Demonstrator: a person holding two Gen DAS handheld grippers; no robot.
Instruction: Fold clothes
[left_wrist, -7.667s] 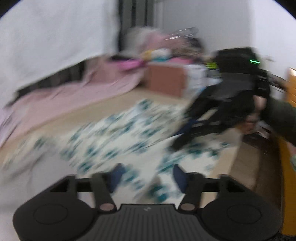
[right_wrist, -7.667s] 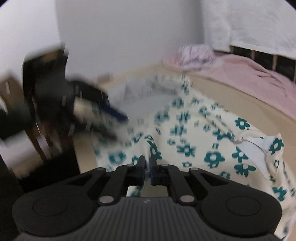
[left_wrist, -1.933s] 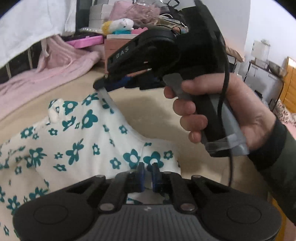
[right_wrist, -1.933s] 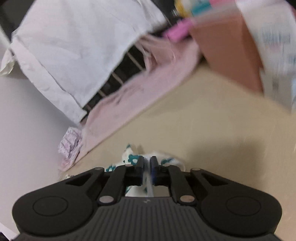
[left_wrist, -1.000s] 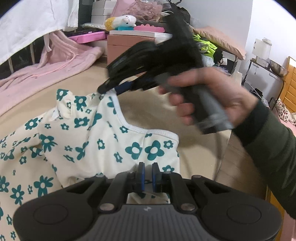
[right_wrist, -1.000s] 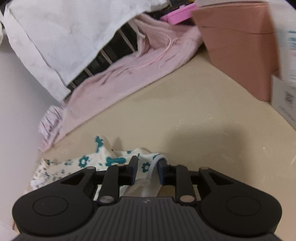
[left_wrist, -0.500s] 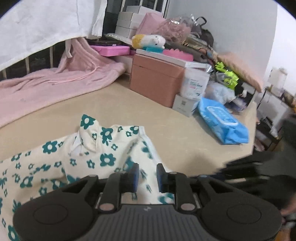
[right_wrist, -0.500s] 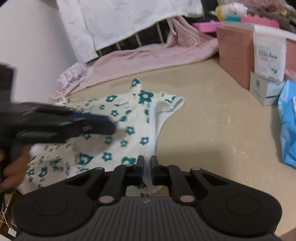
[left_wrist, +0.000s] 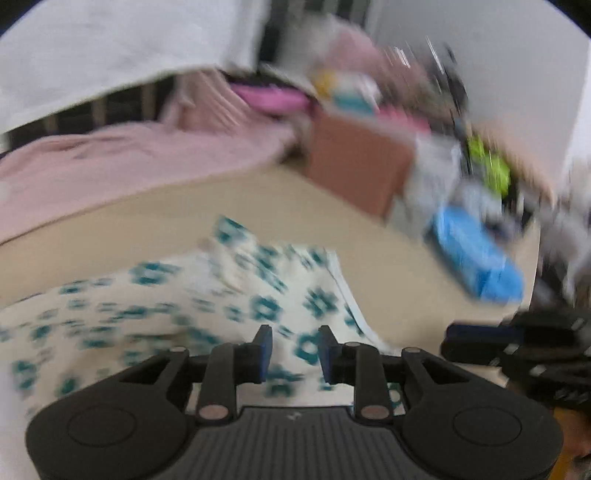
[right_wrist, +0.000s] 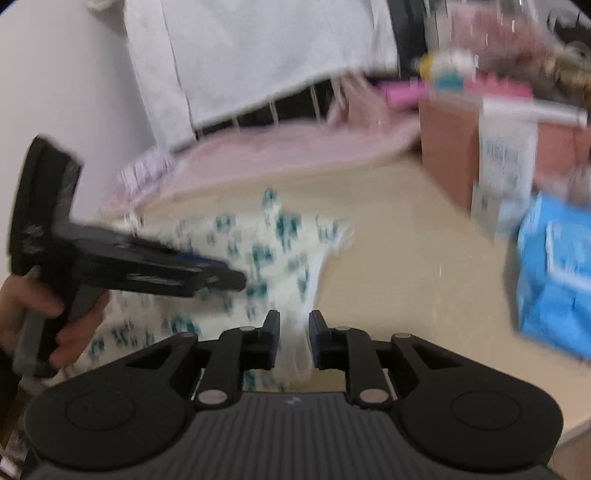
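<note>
A cream garment with teal flowers (left_wrist: 166, 295) lies spread on the beige table (left_wrist: 388, 280). My left gripper (left_wrist: 293, 350) hovers over its near edge. Its jaws are opening, and the cloth lies under the gap with no pad pressing on it. In the right wrist view the garment (right_wrist: 280, 236) shows its white-trimmed edge running toward my right gripper (right_wrist: 294, 336). Those jaws are opening too, and the hem sits loose in the gap. A hand (right_wrist: 37, 314) holds the left gripper (right_wrist: 236, 280) over the cloth. The right gripper (left_wrist: 480, 339) shows at the left view's right edge. Both views are blurred.
A pink blanket (left_wrist: 110, 162) and a hanging white sheet (left_wrist: 110, 48) lie at the back. A brown box (right_wrist: 447, 155), a white carton (right_wrist: 506, 170) and a blue wipes pack (right_wrist: 554, 280) stand on the right. The table's edge curves at the near right.
Both grippers have let go of the garment's collar and their jaws have parted. The garment now lies flat on the table. Both hands have drawn back toward its near edge.
</note>
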